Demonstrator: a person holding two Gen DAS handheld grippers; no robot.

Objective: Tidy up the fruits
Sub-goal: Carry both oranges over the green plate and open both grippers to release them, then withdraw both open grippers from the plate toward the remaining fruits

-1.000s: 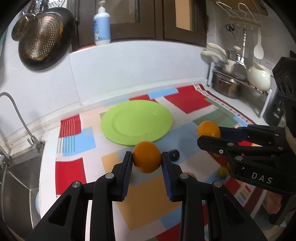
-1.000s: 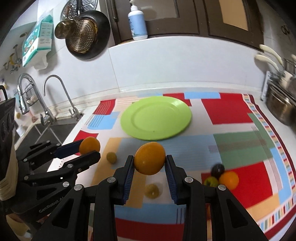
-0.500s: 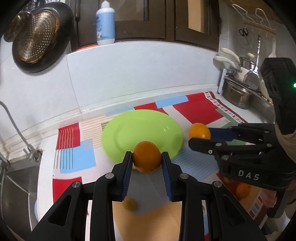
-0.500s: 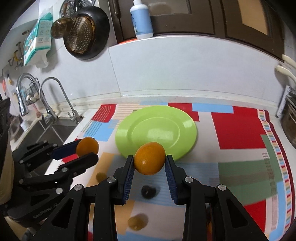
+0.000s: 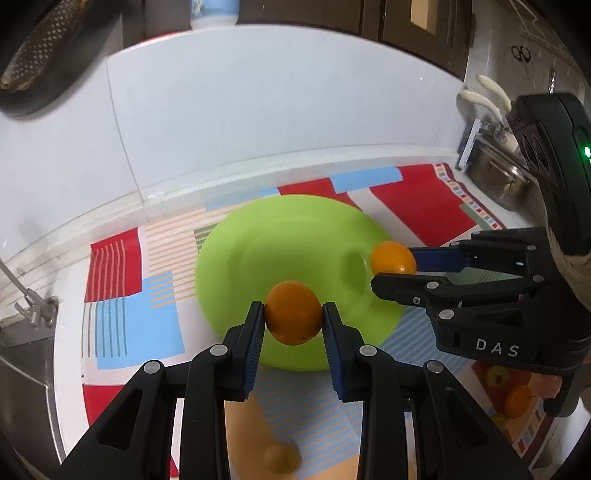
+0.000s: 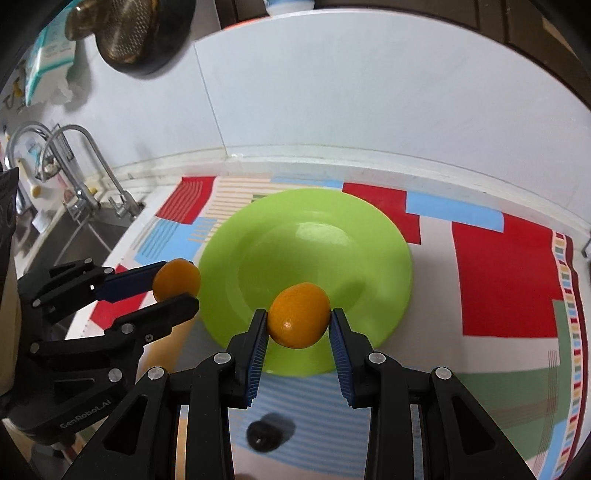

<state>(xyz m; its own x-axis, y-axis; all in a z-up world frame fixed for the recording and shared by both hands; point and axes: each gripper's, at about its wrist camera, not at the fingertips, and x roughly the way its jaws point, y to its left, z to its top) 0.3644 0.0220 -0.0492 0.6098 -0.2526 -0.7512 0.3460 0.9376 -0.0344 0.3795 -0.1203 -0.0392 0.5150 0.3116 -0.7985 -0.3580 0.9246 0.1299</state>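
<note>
Oranges fill both grippers. From the left wrist, the left gripper (image 5: 293, 319) has its jaws closed on an orange (image 5: 293, 317), blue pads pressing its two sides, held over the near part of the green plate (image 5: 266, 240). The plate lies on a patchwork mat (image 5: 417, 206) of red, blue and cream blocks that covers the counter below a white tiled wall (image 5: 258, 110). To the right, the right gripper (image 5: 393, 267) comes in from the side, its jaws clamped on a second orange (image 5: 392, 257) over the plate's right rim. Beneath that gripper, more fruit (image 5: 517, 400) lies on the mat at the right edge, part hidden. A blurred yellowish fruit (image 5: 280, 458) sits on the mat low in the picture, between the left fingers. A pan (image 5: 48, 59) hangs at upper left.

From the right wrist, the right gripper (image 6: 298, 321) grips its orange (image 6: 298, 315) between the blue pads, over the near half of the plate (image 6: 332, 229), whose surface is bare. At left, the left gripper (image 6: 179, 286) holds the other orange (image 6: 176, 279) just at the plate's left rim. A small dark fruit (image 6: 267, 432) rests on the mat (image 6: 506, 277) near the bottom, between the right fingers. A tap (image 6: 77, 147) stands over a sink (image 6: 70, 236) at left, and a pan (image 6: 136, 33) hangs on the wall above.
</note>
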